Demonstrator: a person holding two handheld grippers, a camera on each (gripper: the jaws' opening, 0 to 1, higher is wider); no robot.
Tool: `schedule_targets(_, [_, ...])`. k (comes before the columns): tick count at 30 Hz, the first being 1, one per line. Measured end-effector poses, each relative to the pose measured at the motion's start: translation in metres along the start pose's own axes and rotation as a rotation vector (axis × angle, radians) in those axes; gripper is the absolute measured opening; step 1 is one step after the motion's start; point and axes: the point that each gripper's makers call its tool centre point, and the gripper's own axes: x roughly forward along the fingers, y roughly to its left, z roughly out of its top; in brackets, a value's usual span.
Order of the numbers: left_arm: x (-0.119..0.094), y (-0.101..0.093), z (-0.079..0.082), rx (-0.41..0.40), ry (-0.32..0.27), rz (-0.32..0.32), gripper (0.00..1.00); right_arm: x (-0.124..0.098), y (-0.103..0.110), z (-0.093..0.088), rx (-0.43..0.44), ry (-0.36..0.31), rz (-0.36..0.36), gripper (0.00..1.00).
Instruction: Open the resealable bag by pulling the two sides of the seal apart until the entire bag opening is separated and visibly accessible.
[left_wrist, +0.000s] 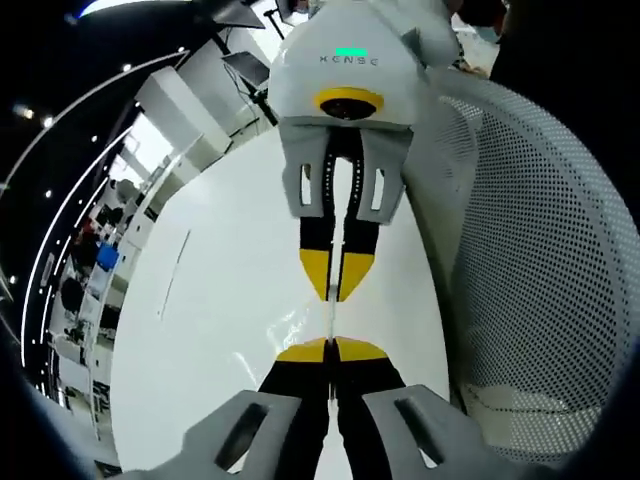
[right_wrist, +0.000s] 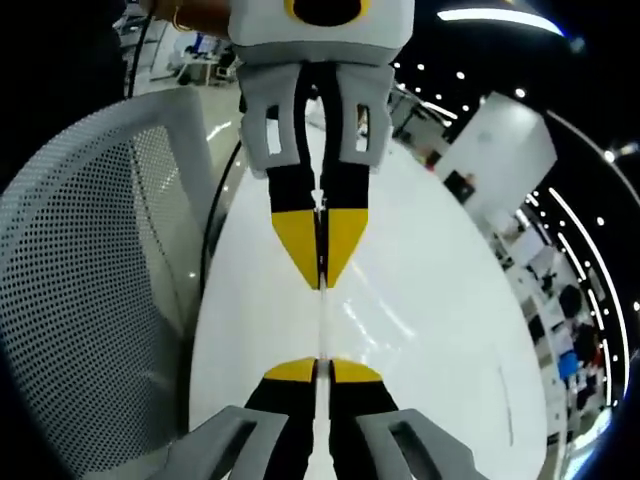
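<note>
Pulling straight apart is your best move now: both sets of fingers are closed on the clear resealable bag, stretched thin between the left gripper and the right gripper above the white surface. Keep tension even so neither side slips. Count: one bag, two grippers, one mesh chair.

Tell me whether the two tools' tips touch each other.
Apart. In the left gripper view, the left tool and right tool face tip to tip with a gap, a thin clear bag edge stretched between them.
</note>
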Motion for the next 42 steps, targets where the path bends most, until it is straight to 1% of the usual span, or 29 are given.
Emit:
schedule_targets(2, [0.001,0.001,-0.001,0.027,0.011,0.007,0.00,0.000,-0.001,0.000,-0.024,0.005,-0.007,0.00])
schedule_targets(4, [0.002,0.000,-0.002,0.043,0.019,0.006,0.00,-0.001,-0.001,0.000,-0.020,0.004,-0.006,0.00])
schedule_targets(5, [0.002,0.002,-0.002,0.078,0.028,0.021,0.00,-0.003,-0.001,0.001,-0.018,0.001,-0.011,0.00])
schedule_targets(9, [0.008,-0.005,-0.002,0.110,0.047,0.008,0.00,-0.006,0.001,0.008,-0.034,-0.011,-0.011,0.00])
schedule_targets(11, [0.012,-0.008,-0.001,0.137,0.068,0.000,0.02,-0.005,0.002,0.014,-0.061,-0.021,-0.013,0.00])
schedule_targets(13, [0.014,-0.010,0.002,0.145,0.067,-0.006,0.04,-0.003,0.003,0.016,-0.069,-0.020,-0.014,0.00])
schedule_targets(16, [0.016,-0.011,0.007,0.165,0.066,-0.011,0.04,-0.001,0.004,0.021,-0.071,-0.029,-0.010,0.00])
schedule_targets(20, [0.019,-0.009,0.005,0.202,0.092,-0.009,0.01,0.001,0.005,0.023,-0.075,-0.031,-0.006,0.00])
schedule_targets(23, [0.019,-0.009,0.003,0.181,0.093,-0.014,0.00,0.001,0.006,0.023,-0.077,-0.031,-0.004,0.00])
schedule_targets(24, [0.019,-0.009,0.003,0.157,0.084,-0.013,0.00,0.001,0.006,0.023,-0.077,-0.032,-0.004,0.00])
schedule_targets(27, [0.016,-0.008,0.004,0.143,0.063,-0.006,0.00,0.000,0.005,0.023,-0.073,-0.043,-0.005,0.00])
schedule_targets(30, [0.015,-0.008,0.004,0.113,0.047,0.003,0.00,0.000,0.005,0.025,-0.072,-0.051,-0.002,0.00])
schedule_targets(36, [0.012,-0.008,0.000,0.055,0.049,-0.003,0.00,0.002,0.007,0.023,-0.068,-0.054,0.011,0.00])
schedule_targets(42, [0.012,-0.009,-0.002,0.046,0.046,-0.009,0.00,0.003,0.007,0.015,-0.072,-0.034,0.013,0.00])
